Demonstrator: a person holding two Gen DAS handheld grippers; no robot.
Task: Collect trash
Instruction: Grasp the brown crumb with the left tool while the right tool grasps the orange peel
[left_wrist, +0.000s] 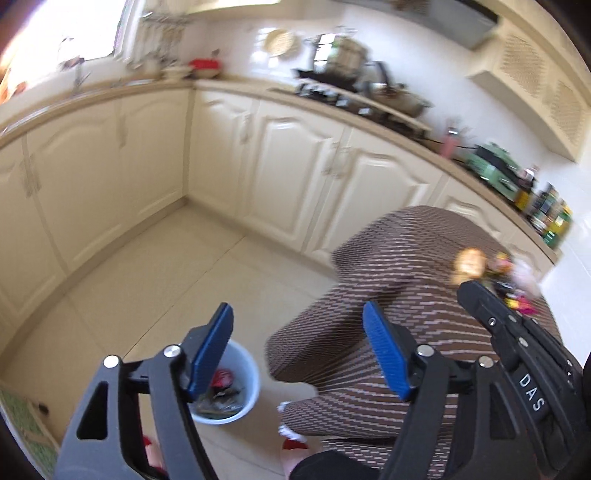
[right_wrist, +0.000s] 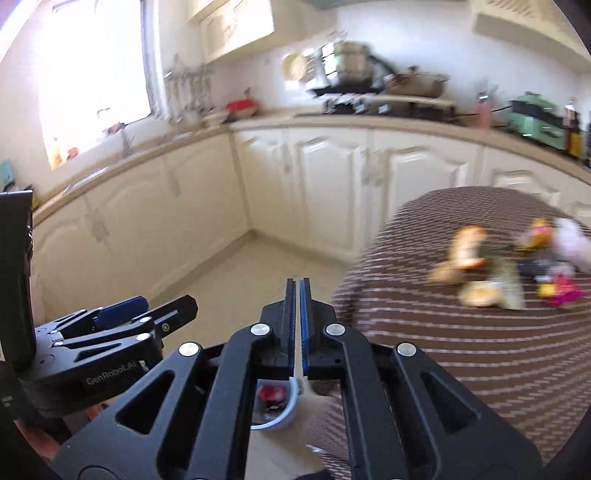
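A white bin (left_wrist: 248, 384) with trash inside stands on the tile floor beside a round table with a brown striped cloth (left_wrist: 388, 295). My left gripper (left_wrist: 299, 350) is open and empty above the bin. Trash lies on the table: orange peels (right_wrist: 467, 247), a pale peel (right_wrist: 482, 295), pink and yellow wrappers (right_wrist: 561, 291) and a white wad (right_wrist: 574, 240). My right gripper (right_wrist: 299, 291) is shut with nothing between its blue pads, left of the table. It also shows in the left wrist view (left_wrist: 476, 291). The bin's rim (right_wrist: 288, 413) shows under it.
Cream cabinets (right_wrist: 332, 177) run along two walls with a cluttered counter: pots (right_wrist: 413, 83), a green appliance (right_wrist: 532, 110), bottles (left_wrist: 550, 214). A bright window (right_wrist: 92, 74) is at the left. The person's red slippers (left_wrist: 293, 441) are by the bin.
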